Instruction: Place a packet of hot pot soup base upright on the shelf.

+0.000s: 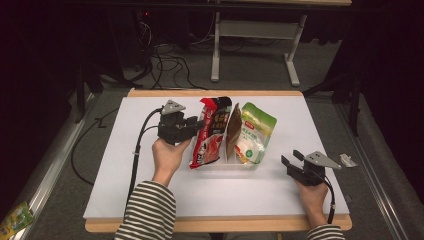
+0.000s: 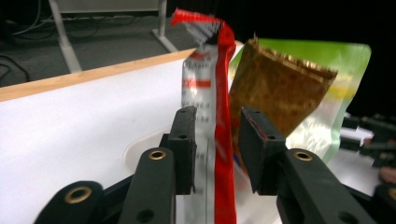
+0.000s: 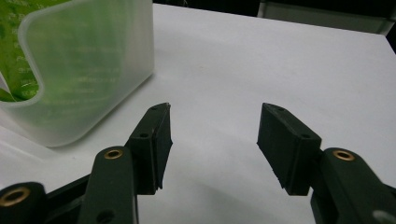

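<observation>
Left gripper [image 1: 196, 123] sits at the red snack packet [image 1: 209, 131], which stands upright in the left slot of the clear plastic organizer [image 1: 235, 161] mid-tabletop [image 1: 125, 165]. From the left gripper view the packet's [image 2: 219, 116] flat edge runs up between the jaws, but there's a visible gap on both sides; jaws are part spread and not pinching it. Reads to me as the release step: packet has been dropped into its slot and the jaws are letting go. Packet leans slightly but looks supported by the bin wall and its neighbours. Next along are a brown packet [image 1: 233, 131] and a green-and-white pouch [image 1: 256, 131], both also standing in the organizer. Right gripper [image 1: 294, 161] is parked on the tabletop well right of the bin, jaws spread wide, nothing between them; its own view has the frosted bin corner [image 3: 88, 65] just ahead to one side. Next move, I'd guess: back the left gripper straight out along the packet's plane so neither pad snags the film and tips it. Writing: red packet has dark panels with print, green pouch has a label block, but it's all too small and blurred to read, so no brand I can make out.
</observation>
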